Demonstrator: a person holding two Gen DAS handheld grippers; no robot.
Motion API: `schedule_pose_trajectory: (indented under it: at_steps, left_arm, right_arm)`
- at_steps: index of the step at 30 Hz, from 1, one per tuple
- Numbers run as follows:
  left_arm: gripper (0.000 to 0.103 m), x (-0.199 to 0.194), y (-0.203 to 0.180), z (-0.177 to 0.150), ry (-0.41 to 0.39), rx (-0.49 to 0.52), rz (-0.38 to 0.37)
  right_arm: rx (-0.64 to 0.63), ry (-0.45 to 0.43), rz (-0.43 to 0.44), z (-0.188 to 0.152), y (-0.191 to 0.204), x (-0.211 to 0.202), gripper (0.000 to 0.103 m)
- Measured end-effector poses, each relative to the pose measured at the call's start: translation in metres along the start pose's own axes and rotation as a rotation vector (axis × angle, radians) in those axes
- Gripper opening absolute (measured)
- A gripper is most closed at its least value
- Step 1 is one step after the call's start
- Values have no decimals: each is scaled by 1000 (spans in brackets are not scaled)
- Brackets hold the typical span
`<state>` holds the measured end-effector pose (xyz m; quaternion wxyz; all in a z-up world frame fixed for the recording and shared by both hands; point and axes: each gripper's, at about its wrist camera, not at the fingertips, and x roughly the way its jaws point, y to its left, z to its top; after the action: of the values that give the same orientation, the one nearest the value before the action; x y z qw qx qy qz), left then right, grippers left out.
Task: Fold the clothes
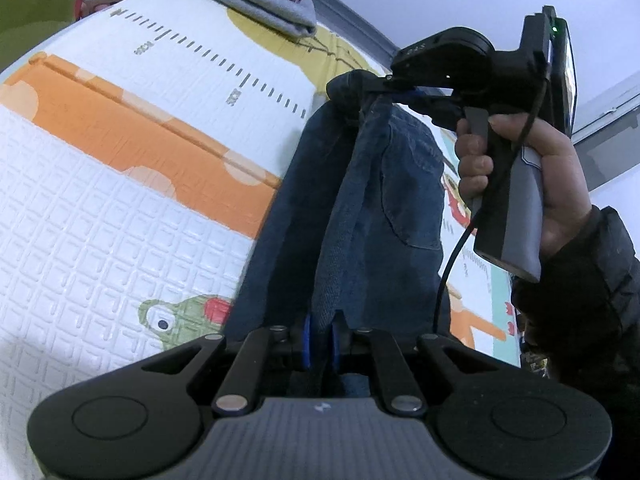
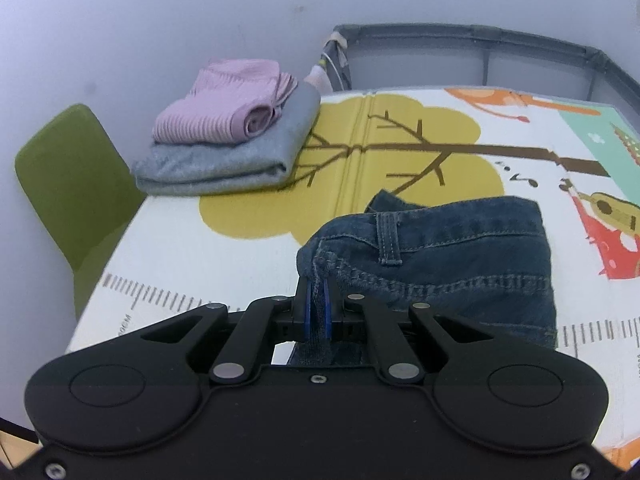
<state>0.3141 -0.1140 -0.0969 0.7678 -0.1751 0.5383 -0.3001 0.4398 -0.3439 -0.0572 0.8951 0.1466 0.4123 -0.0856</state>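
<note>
Jeans [image 1: 360,208] hang stretched between your two claws, lifted above the patterned worktop [image 1: 100,208]. Your left claw [image 1: 320,340] is clamped tight on one denim edge; your right claw [image 2: 318,312] pinches the waistband. Folded grey and pink clothes [image 2: 224,136] sit far left.

Both views are evenly and softly lit; shadows are faint. Strong fisheye bending is seen at the edges, with darkened corners. Slight softness is noted throughout.
</note>
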Motion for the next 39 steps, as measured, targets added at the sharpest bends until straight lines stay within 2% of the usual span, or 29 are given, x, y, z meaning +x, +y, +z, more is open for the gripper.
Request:
schedule_pose_trajectory:
  at_steps: [10,15,17,19,22,24,28,30,33,39]
  left_arm:
    - [18,3,9,-9,33,8,39]
    - [20,-4,7,-8,6,18,35]
    - [25,-6,5,-7,-13,35,42]
    - [36,-8,2,-6,-31,50,49]
    - [41,-7,0,-3,-44,48,52]
    - [43,-2,-1,-3,-44,51,59]
    - [43,2,-2,-3,-38,54,60]
    - [43,4,-2,-4,-35,55,59]
    - [43,7,-3,-5,-29,57,57]
    - [43,10,-2,-5,-21,55,53]
  right_arm:
    - [-33,100,-17,-15,10,28,10]
    - [-36,103,-8,1,8,17,16]
    - [-48,81,-20,9,8,10,24]
    - [-56,67,-35,17,9,5,26]
    - [-69,60,-74,30,9,3,34]
    - [-88,78,-102,37,11,9,36]
    - [-141,131,-157,41,22,32,40]
    - [-196,142,-184,39,33,44,40]
    - [-273,157,-218,36,49,61,46]
    - [-452,202,-269,27,81,81,48]
